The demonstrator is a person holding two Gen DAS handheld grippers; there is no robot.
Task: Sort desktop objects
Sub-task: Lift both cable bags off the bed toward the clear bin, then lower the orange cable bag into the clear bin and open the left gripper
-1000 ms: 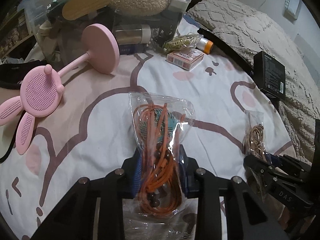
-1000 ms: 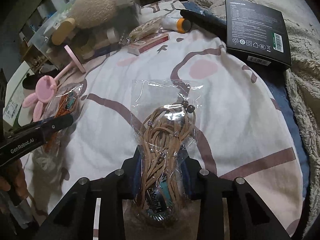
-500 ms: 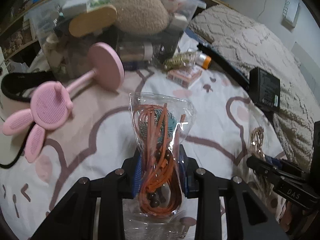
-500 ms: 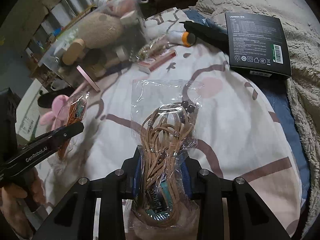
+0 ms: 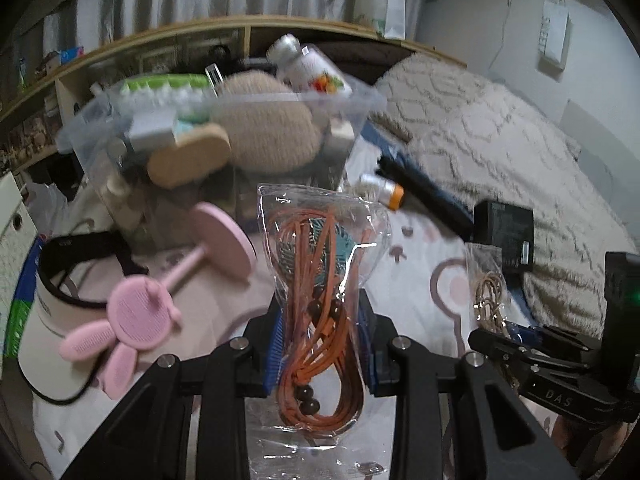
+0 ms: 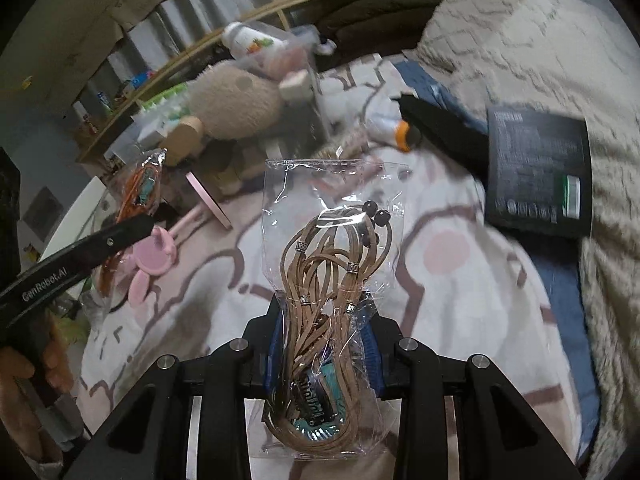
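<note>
The left claw (image 5: 324,344) is matt black plastic with bright metal screw heads and ribbed blue pads; pinched in it is a glossy, crinkled clear plastic bag (image 5: 320,260) of smooth orange cord. The right claw (image 6: 324,348) is finished alike, and its shiny clear bag (image 6: 332,248) holds matt tan cord with small metal beads. Beyond the left claw lie a smooth pink plastic stand (image 5: 160,292), a fuzzy plush toy (image 5: 268,136) in a clear plastic bin, and soft printed bedsheet (image 5: 420,280). Right of the right claw sits a matt black cardboard box (image 6: 536,172).
</note>
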